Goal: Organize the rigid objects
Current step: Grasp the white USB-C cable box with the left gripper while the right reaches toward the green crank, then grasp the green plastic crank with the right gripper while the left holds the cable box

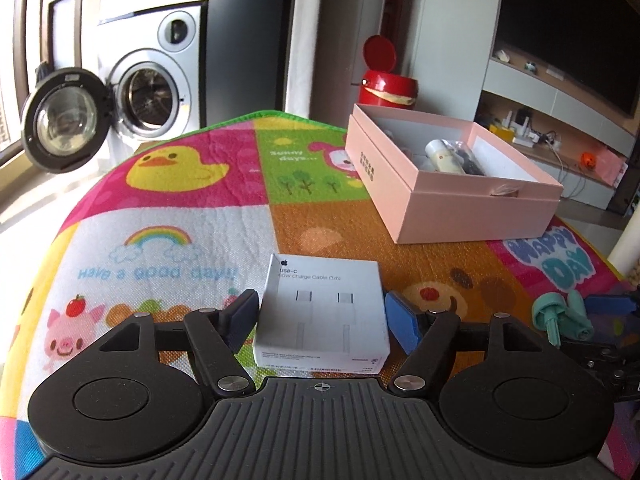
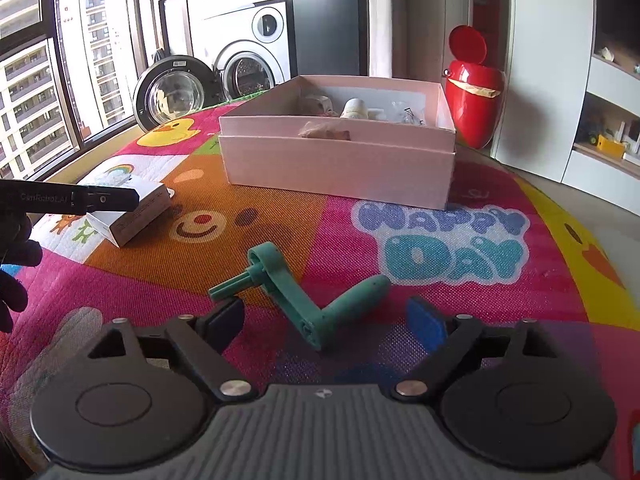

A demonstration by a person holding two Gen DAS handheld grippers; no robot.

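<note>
A white USB-C cable box (image 1: 322, 308) lies flat on the colourful play mat (image 1: 180, 216), between the fingers of my left gripper (image 1: 322, 314). Its jaws are open, with a thin gap on each side of the box. In the right wrist view the same box (image 2: 132, 216) sits at the left under a black finger of the left gripper (image 2: 104, 199). A teal crank handle (image 2: 304, 296) lies on the mat between the spread fingers of my right gripper (image 2: 326, 316), which is open. The crank (image 1: 560, 316) also shows at the left wrist view's right edge.
An open pink cardboard box (image 1: 460, 208) (image 2: 336, 168) with several small items inside stands at the mat's far side. Behind it are a red bin (image 2: 474, 96) with its lid up, a washing machine (image 1: 148, 92) with its door open, and shelves at the right. A dark-gloved hand (image 2: 16, 272) is at the left.
</note>
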